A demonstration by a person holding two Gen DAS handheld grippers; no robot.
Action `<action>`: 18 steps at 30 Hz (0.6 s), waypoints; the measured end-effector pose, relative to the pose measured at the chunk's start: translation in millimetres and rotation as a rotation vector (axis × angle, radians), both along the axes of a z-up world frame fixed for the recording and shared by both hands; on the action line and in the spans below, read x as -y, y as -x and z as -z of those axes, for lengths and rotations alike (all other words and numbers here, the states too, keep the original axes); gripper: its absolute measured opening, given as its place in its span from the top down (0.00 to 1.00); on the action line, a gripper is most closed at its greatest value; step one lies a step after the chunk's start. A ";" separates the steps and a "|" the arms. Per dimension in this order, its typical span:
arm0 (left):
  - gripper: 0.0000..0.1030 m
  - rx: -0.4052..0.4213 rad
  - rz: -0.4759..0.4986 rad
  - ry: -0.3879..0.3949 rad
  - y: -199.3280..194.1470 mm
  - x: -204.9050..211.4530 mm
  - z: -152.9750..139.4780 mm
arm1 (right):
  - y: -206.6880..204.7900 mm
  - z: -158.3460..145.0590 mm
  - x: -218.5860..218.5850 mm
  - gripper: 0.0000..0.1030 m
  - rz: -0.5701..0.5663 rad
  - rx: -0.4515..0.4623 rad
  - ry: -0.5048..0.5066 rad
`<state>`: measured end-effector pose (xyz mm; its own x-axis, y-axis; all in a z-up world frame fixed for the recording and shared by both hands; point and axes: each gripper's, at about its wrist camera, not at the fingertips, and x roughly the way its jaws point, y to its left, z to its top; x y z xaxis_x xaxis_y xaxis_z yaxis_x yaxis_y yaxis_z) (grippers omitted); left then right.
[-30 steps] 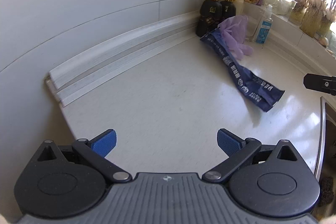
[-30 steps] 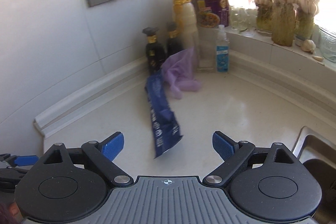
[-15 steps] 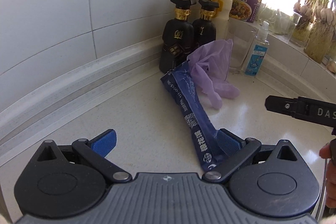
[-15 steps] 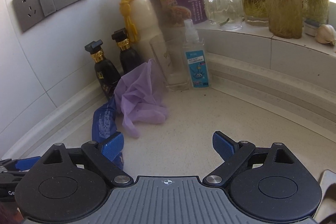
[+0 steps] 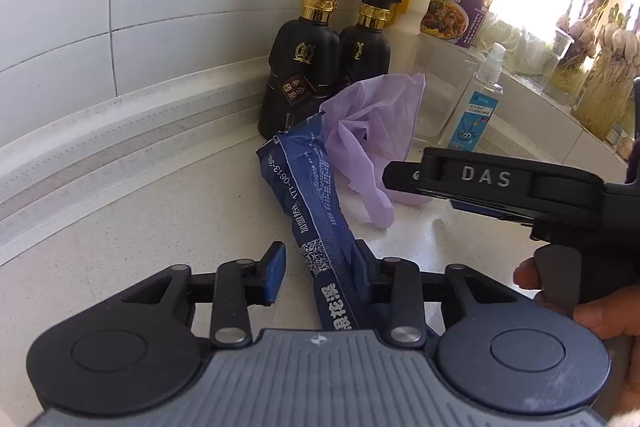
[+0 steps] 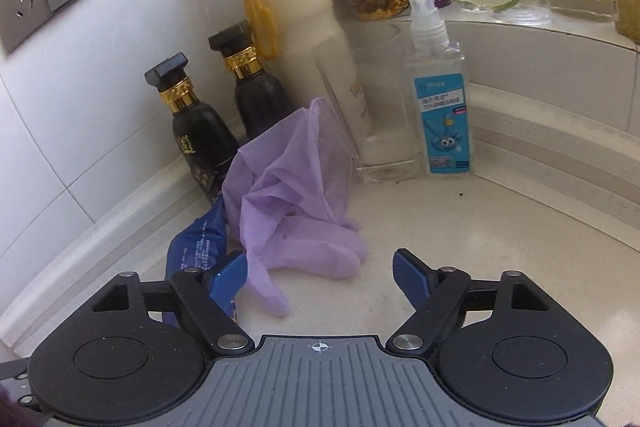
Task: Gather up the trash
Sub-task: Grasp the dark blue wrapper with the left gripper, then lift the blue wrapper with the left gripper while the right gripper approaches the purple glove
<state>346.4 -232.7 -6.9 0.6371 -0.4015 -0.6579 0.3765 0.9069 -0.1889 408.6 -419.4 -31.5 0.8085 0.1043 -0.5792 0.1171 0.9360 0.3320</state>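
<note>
Left gripper [image 5: 316,273]: black plastic body, two round housings behind the jaws, each with a shallow circular recess. Between the housings, a grey ribbed plate with a small crosshair mark at its front edge. Black linkage arms run forward from silver rivet heads to the fingers. Fingers [image 5: 275,271] faced with blue, ridged pads.

Right gripper [image 6: 318,273]: same build; black round housings, grey ribbed plate with crosshair, silver rivets, small silver screws at the outer linkage joints, blue pads [image 6: 407,271]. Seen side-on from the left wrist view, its black finger carries raised white letters "DAS", with a black trigger lever behind it.

Fingertips of a hand [image 5: 596,311] behind that trigger; no sleeve visible.
</note>
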 end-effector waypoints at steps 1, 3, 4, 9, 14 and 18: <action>0.78 0.000 0.002 0.006 -0.8 -0.8 -0.2 | -5.1 2.3 -2.8 0.34 -0.006 -0.007 0.009; 0.80 0.005 0.000 0.010 -2.1 -1.4 -0.9 | -12.0 5.7 -6.8 0.49 -0.011 -0.016 0.017; 0.80 0.006 0.001 0.009 -2.9 -1.7 -0.9 | -14.7 7.1 -8.1 0.53 -0.011 -0.016 0.017; 0.86 0.023 0.010 -0.008 -2.5 -1.8 -2.4 | -21.4 10.4 -15.3 0.94 -0.006 -0.024 0.027; 0.92 0.022 0.024 -0.024 1.0 -8.9 -10.2 | -6.2 4.9 -17.6 1.00 0.008 -0.015 0.039; 0.92 0.014 0.035 -0.044 9.7 -21.5 -17.3 | 19.3 -9.0 -15.0 1.00 0.015 -0.028 0.026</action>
